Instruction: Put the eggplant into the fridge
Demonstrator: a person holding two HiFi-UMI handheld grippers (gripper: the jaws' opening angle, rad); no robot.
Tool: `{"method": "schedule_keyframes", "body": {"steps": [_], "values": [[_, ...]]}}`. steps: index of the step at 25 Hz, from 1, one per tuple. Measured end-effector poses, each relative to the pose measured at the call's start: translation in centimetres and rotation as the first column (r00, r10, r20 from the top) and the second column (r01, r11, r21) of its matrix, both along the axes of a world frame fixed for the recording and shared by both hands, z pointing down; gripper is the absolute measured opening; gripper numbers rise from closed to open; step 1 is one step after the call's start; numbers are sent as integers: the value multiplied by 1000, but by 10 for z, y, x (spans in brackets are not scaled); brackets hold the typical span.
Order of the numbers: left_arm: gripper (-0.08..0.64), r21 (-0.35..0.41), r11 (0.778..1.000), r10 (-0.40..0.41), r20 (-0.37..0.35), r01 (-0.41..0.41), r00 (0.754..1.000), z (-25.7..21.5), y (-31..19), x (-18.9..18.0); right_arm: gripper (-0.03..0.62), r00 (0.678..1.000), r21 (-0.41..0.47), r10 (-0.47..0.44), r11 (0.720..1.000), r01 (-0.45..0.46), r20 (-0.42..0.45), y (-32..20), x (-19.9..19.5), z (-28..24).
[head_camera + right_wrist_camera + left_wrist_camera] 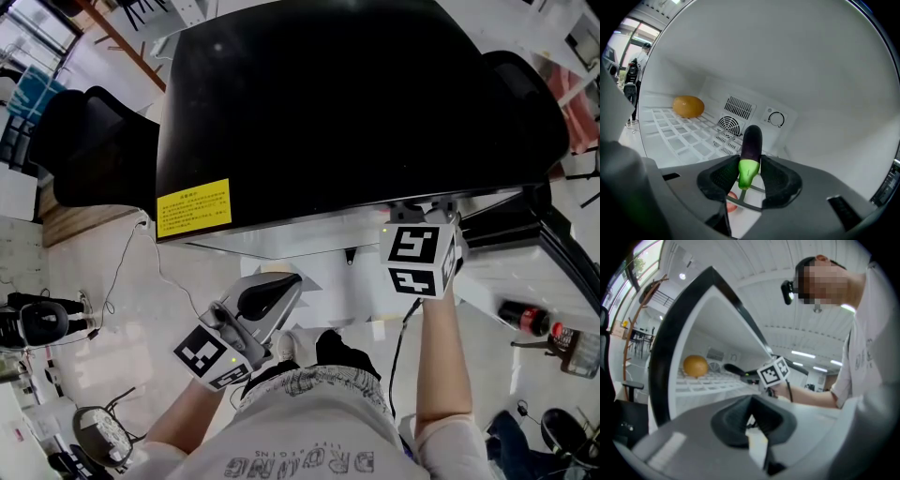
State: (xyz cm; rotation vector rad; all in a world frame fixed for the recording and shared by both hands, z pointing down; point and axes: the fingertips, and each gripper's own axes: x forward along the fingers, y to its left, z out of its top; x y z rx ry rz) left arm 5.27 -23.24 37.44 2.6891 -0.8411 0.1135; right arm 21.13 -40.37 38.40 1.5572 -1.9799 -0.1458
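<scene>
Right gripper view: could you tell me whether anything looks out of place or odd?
Nothing stands out: the orange sits on the wire shelf, and the eggplant is gripped at its green end in the right claw.

The right gripper [749, 163] clasps the eggplant [751, 143] near its green stem end, purple body pointing into the white fridge [787, 56], above a wire shelf [689, 137] bearing an orange fruit [688, 106] at left, with a round vent [730, 125] and dial [776, 119] behind.
</scene>
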Motion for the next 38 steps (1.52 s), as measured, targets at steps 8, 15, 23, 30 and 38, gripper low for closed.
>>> {"method": "schedule_keyframes", "body": {"steps": [8, 15, 23, 30, 38], "values": [[8, 5, 1000, -9, 2, 9, 1000, -2, 3, -1, 163, 1000, 14, -15, 1000, 14, 19, 0, -5, -6], [8, 5, 1000, -12, 5, 12, 1000, -1, 9, -3, 163, 999, 46, -8, 999, 7, 31, 5, -3, -12], [8, 16, 1000, 2, 5, -2, 1000, -5, 17, -5, 163, 999, 73, -4, 997, 1, 44, 20, -3, -23], [8, 37, 999, 17, 1, -17, 1000, -11, 26, -10, 149, 998, 85, -9, 996, 3, 61, 41, -8, -31], [8, 61, 998, 25, -9, -24, 1000, -20, 42, -25, 88, 995, 120, -31, 993, 19, 95, 78, -27, -43]]}}
